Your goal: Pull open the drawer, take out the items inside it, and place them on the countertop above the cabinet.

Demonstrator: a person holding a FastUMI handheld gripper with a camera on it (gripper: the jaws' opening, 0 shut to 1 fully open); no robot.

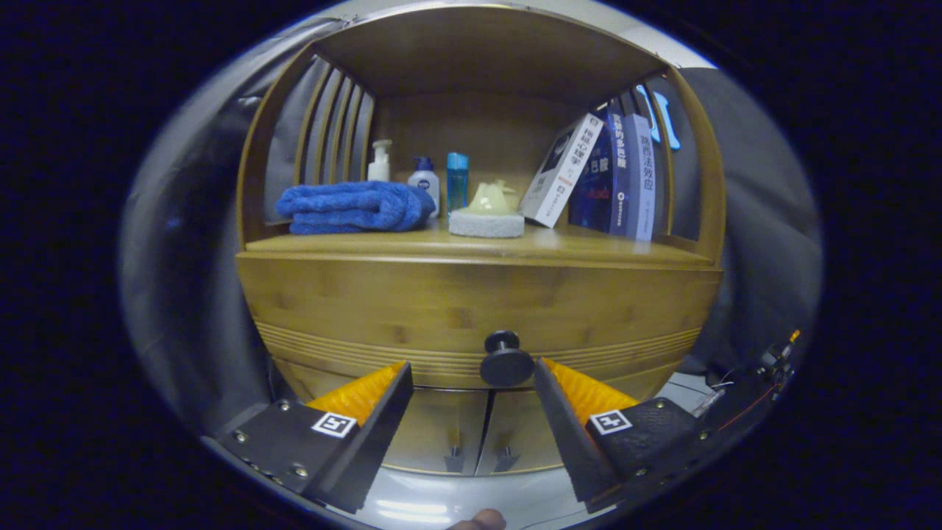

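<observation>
A: Item one, gripper (471, 372)?
B: Fingers are standing apart, flanking the drawer knob (506, 361), gripping nothing.
A: Drawer (471, 309)?
B: Sitting closed behind the knob, under the countertop (478, 246).
A: Above the knob?
B: Blue towel (353, 207), bottles (423, 177), books (603, 177) are resting there.

The wooden drawer (471, 309) sits shut, its front flush with the cabinet (482, 430), grooved bands running along its lower edge. Its dark round knob (506, 361) sticks out at mid-front, between the spread fingertips of the gripper (472, 375), touching neither. The worktop (589, 246) lies directly above
</observation>
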